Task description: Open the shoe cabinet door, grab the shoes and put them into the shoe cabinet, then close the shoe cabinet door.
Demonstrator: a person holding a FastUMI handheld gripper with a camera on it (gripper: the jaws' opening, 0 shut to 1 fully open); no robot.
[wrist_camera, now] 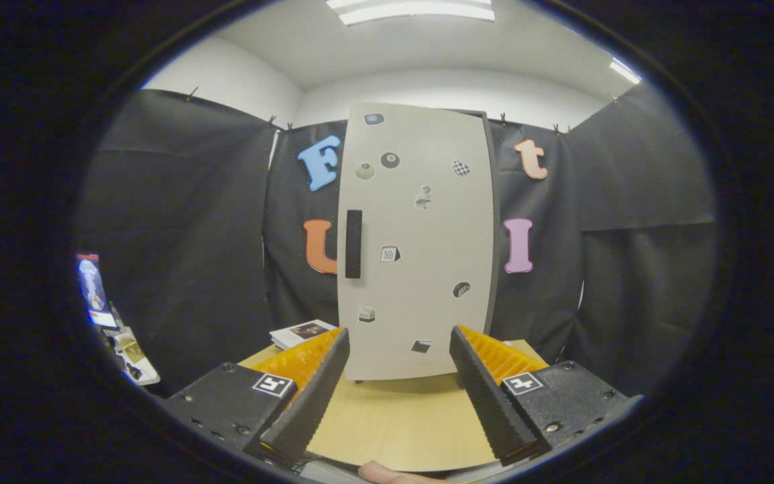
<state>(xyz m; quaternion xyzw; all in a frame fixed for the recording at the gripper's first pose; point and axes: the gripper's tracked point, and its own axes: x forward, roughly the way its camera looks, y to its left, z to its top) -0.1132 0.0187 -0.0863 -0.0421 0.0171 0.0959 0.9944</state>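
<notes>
I hold my claw [400,346] wide and empty, squared to the far shoe cabinet door [417,242], which stands closed, handle [353,244] left.

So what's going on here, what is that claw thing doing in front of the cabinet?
A person is holding a claw open and empty, pointed at a pale shoe cabinet standing on a wooden table. The cabinet door is shut, its dark handle on the left side, beyond the fingers. That fits the door waiting to be opened, or shut again with the shoes inside.
</notes>
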